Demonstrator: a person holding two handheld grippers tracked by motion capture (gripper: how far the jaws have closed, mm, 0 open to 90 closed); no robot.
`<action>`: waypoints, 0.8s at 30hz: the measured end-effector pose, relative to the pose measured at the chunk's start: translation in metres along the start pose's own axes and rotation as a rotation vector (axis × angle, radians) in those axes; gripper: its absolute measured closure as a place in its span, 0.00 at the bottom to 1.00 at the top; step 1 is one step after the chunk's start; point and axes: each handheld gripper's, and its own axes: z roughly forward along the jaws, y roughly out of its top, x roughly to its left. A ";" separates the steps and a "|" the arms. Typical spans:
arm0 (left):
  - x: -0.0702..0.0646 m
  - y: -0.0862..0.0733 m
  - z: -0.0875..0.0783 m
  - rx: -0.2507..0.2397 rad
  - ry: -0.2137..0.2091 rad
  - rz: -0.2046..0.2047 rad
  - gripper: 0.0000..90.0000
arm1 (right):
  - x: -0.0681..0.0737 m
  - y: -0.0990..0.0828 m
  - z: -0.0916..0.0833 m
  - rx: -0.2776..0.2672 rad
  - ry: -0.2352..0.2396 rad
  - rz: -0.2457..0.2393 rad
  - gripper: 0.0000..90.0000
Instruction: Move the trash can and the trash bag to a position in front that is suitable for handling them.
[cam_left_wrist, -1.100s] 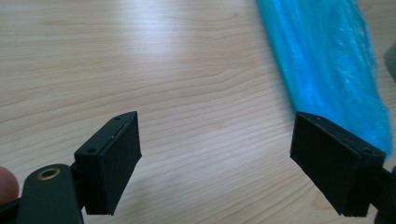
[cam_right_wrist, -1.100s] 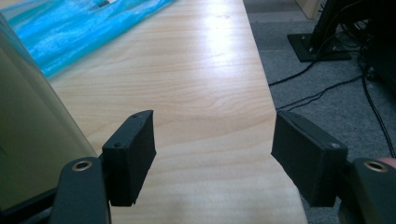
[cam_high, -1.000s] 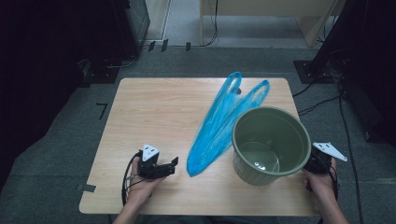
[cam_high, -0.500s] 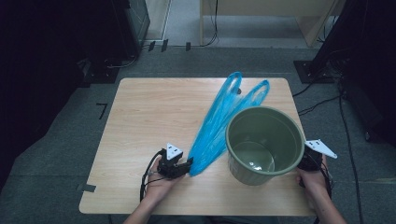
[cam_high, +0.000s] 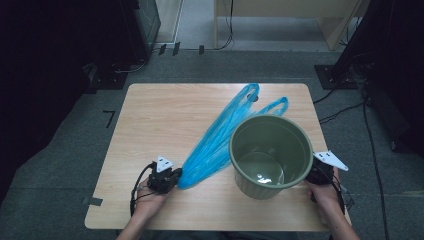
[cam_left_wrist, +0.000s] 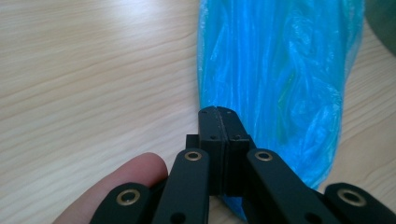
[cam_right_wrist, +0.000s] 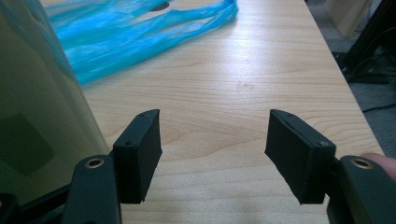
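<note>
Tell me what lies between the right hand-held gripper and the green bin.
Nothing. In the right gripper view the right hand-held gripper stands open over bare table, the green bin close beside one pad.

The left gripper (cam_high: 176, 176) has been brought from the table's 7 o'clock corner rightward to the blue bag (cam_high: 220, 140)'s near end, jaws just closed, seemingly on plastic. The green bucket (cam_high: 270, 155) and right gripper (cam_high: 311, 174) have been shifted toward 9 o'clock.

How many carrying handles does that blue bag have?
2. Both loops lie at the blue bag's far end: the left handle by the table's far edge, the right handle just beyond the green bin's rim. None seems hidden.
</note>
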 end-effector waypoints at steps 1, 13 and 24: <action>0.003 -0.004 -0.004 0.000 0.004 -0.007 0.99 | 0.002 0.000 0.000 0.001 -0.009 -0.012 0.40; 0.037 -0.046 -0.052 -0.066 0.007 -0.110 0.69 | 0.024 -0.003 0.001 -0.001 0.007 -0.026 0.40; 0.026 0.016 -0.057 -0.209 -0.007 -0.038 0.26 | 0.032 -0.003 0.002 0.003 0.035 -0.025 0.39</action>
